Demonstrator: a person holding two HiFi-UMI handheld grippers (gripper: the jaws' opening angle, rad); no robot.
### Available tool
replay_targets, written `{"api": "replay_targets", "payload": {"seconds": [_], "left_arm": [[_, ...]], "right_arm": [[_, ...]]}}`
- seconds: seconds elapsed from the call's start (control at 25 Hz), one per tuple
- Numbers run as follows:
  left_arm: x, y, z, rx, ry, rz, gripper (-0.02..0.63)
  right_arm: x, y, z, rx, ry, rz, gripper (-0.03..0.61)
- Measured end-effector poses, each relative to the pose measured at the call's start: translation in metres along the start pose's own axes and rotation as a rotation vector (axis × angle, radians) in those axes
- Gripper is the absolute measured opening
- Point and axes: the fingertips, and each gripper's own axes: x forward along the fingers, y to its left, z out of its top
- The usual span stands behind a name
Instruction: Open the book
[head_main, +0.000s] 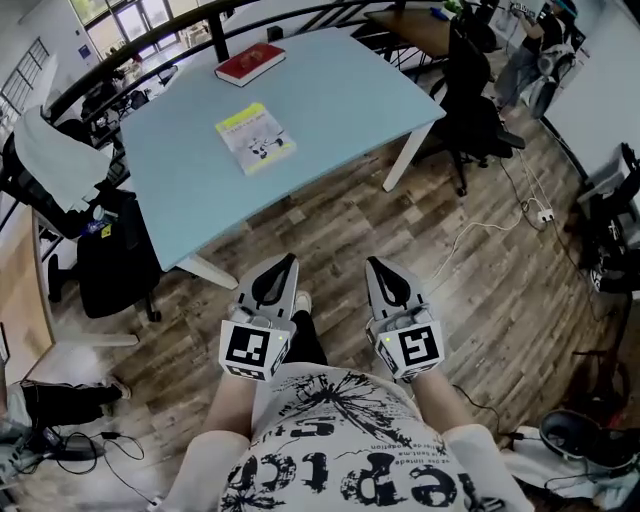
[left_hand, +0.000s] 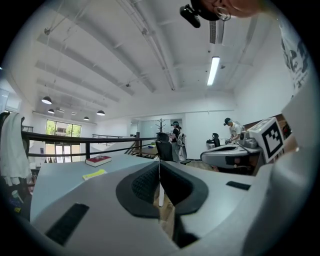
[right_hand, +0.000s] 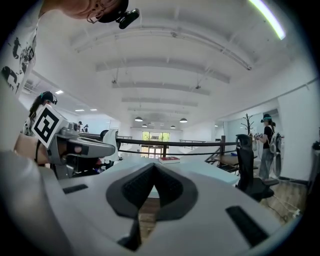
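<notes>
Looking down, head view: left gripper (head_main: 290, 260) and right gripper (head_main: 371, 263) hang over the wood-plank floor (head_main: 330, 215), short of the pale-blue rectangular table (head_main: 350, 100). A closed yellow-and-white paperback book (head_main: 255, 138) lies midway between the table's near and far edges, and a red hardcover book (head_main: 250, 63) lies at the far edge.
Left gripper view: jaws pressed together, nothing between.
Right gripper view: jaws likewise together, empty.

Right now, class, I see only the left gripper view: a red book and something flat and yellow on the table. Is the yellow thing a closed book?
Observer: Yes. The head view shows the yellow book lying closed, cover up, nearer us than the red book.
Operator: Are the tools over the table?
Observer: No. The left tool and right tool hang over the wooden floor, short of the table.
Operator: Does the right tool hold anything?
Observer: No. The right gripper view shows its jaws together, empty.
</notes>
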Motion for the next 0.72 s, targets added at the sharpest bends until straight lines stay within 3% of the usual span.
{"api": "replay_targets", "payload": {"seconds": [0.36,0.72], "left_arm": [[0.134,0.141,0.029,0.015,-0.005,-0.01,0.02],[0.199,0.227,0.035,0.0,0.011,0.042,0.02]], "right_arm": [[0.192,-0.056,0.022,-0.014,0.026,0.017,0.011],[0.309,-0.08,0.026,-0.024,0.054,0.067,0.011]]}}
